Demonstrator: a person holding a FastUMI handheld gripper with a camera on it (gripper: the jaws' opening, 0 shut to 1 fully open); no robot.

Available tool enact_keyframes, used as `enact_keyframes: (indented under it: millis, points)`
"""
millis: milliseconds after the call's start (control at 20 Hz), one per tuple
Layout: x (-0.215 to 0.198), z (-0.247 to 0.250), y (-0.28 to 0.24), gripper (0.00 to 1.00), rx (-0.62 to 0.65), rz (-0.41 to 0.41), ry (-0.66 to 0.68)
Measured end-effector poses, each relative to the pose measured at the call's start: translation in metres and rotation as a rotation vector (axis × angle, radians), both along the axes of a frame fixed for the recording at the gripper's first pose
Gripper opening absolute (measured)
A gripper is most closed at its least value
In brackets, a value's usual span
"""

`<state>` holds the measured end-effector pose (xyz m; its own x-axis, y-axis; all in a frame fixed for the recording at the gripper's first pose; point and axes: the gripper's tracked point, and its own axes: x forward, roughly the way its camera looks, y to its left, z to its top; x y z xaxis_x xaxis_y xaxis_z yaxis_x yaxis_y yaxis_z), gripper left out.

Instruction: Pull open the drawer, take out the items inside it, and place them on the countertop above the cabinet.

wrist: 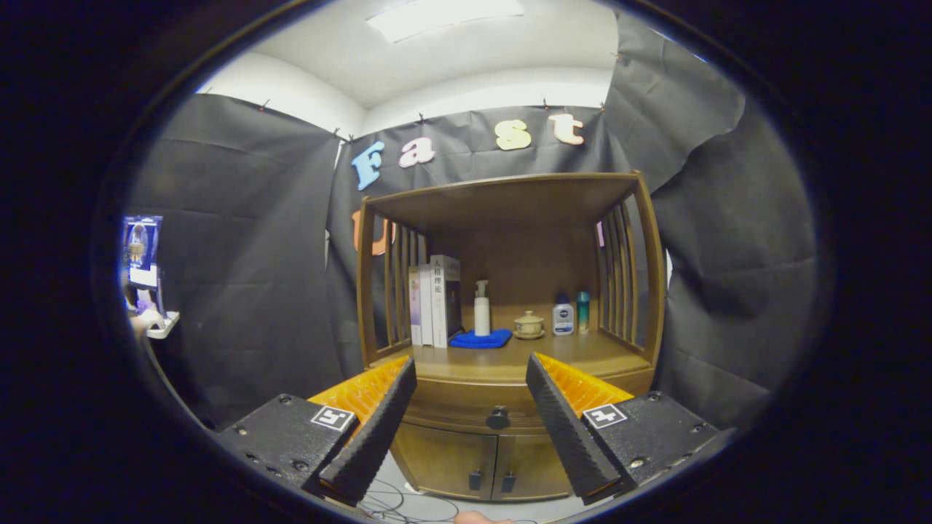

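A wooden cabinet (pixel 510 211) stands ahead of me against the black cloth wall. Its drawer (pixel 466 404) sits closed under the countertop (pixel 582 349), with a dark round knob (pixel 498 418) at its middle. My gripper (pixel 471 371) is open, its two fingers spread wide with nothing between them. The knob lies ahead of the fingers, seen in the gap between them and a little below their tips. The fingertips are level with the countertop's front edge but still well short of the cabinet. The drawer's contents are hidden.
On the countertop stand several books (pixel 435 300), a white pump bottle (pixel 482 308) on a blue cloth (pixel 480 339), a small lidded cup (pixel 528 324) and two small bottles (pixel 569 314). Two lower doors (pixel 480 462) sit under the drawer. Cables (pixel 408 506) lie on the floor.
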<state>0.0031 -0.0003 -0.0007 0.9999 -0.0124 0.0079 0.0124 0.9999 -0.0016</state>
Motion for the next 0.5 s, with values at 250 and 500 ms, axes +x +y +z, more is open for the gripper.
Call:
enact_keyframes:
  millis: [250, 500]
  points:
    - [0.010, -0.025, -0.021, 0.99, -0.010, -0.066, 0.051]
    - [0.066, -0.074, -0.039, 0.99, 0.026, -0.092, 0.141]
